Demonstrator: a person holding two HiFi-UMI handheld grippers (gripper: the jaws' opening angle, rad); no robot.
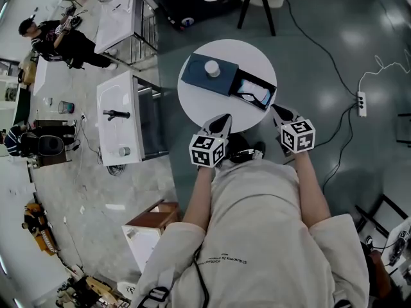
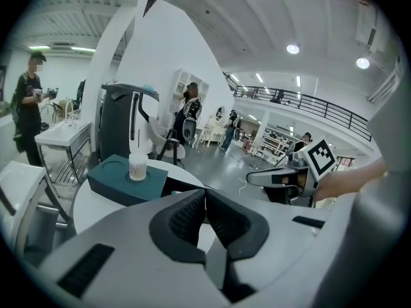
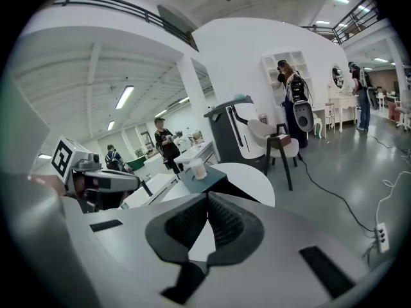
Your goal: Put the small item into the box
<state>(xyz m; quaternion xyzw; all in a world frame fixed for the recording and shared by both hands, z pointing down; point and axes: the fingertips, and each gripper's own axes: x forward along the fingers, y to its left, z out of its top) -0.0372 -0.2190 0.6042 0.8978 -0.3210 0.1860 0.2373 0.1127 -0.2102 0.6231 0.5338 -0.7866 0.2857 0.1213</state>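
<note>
Jaws meet, empty, on left gripper (image 2: 205,192) and right gripper (image 3: 207,195); box drawer (image 1: 252,80) contents unclear.

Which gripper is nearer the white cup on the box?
The left gripper, by the closed end of the box that bears the white cup; the right gripper is off by the open end.

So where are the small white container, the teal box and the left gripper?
small white container (image 1: 212,68): head view, its top.
teal box (image 1: 226,82): head view, its bare top beside the container.
left gripper (image 1: 224,120): head view, the tips of its closed jaws.
</note>
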